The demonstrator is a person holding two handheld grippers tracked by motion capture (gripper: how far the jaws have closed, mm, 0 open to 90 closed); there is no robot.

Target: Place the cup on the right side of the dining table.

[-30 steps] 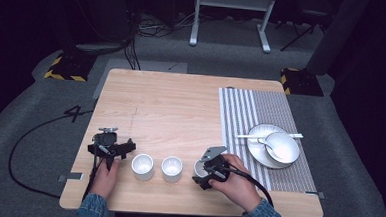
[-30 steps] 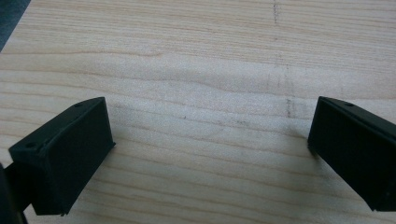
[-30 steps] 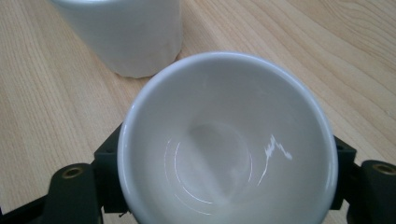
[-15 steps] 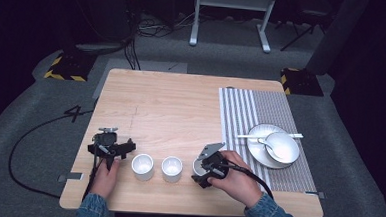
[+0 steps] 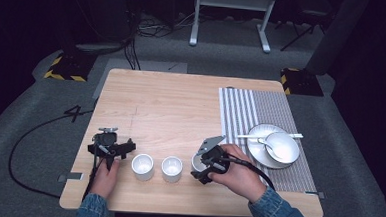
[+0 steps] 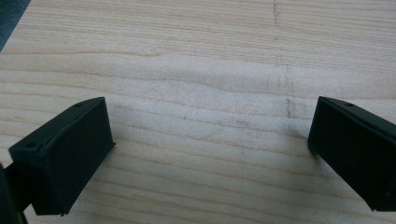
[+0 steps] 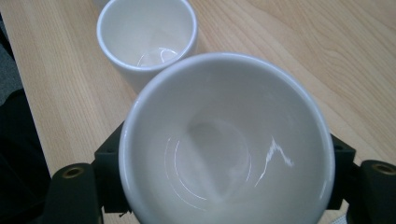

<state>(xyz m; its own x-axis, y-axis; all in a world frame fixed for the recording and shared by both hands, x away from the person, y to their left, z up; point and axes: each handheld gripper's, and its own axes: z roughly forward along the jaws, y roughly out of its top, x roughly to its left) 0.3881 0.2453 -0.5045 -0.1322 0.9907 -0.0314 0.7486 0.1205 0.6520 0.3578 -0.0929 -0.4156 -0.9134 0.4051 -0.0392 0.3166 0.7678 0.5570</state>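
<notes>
White cup (image 7: 226,144) sits between the right gripper (image 5: 204,163) jaws, which appear closed against its sides, near the counter (image 5: 181,103) front edge, right of centre. Second cup (image 5: 172,168) just beside it; third cup (image 5: 142,166) further left. Left gripper (image 5: 110,148), near the front-left corner: jaws wide apart, holding nothing.

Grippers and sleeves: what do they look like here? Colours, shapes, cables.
Both are black handheld units. The left gripper has two blocky, matte black jaws with small screw holes and a black cable trailing off the table onto the floor. The right gripper carries a grey three-cornered plate and a black cable along the forearm. Both sleeves are blue denim.
</notes>
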